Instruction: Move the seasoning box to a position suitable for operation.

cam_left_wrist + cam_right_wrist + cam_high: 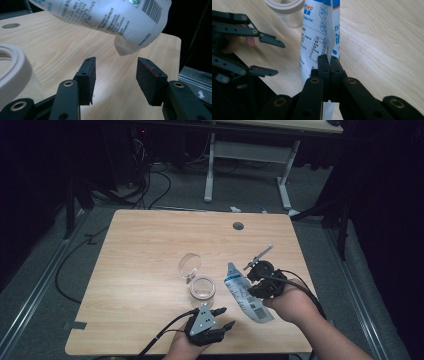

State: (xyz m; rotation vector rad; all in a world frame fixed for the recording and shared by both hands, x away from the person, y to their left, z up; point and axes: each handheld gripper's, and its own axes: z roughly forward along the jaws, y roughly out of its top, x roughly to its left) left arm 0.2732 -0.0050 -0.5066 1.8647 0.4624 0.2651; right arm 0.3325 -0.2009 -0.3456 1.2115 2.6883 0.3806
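Observation:
A white pouch with blue print and a barcode hangs over the table, its top end toward the jar. My right gripper is shut on the pouch, pinching its edge. The right gripper sits at the pouch's right side in the high view. A clear glass jar stands open on the table with its hinged lid tipped back. My left gripper is open near the table's front edge, just below the jar. The pouch's lower end hangs above and beyond its jaws. The jar's pale rim shows at left.
The wooden table has a round cable hole near its far edge. A thin metal piece sticks up beside the right gripper. Beyond the table stand a white desk frame and cables on the dark floor.

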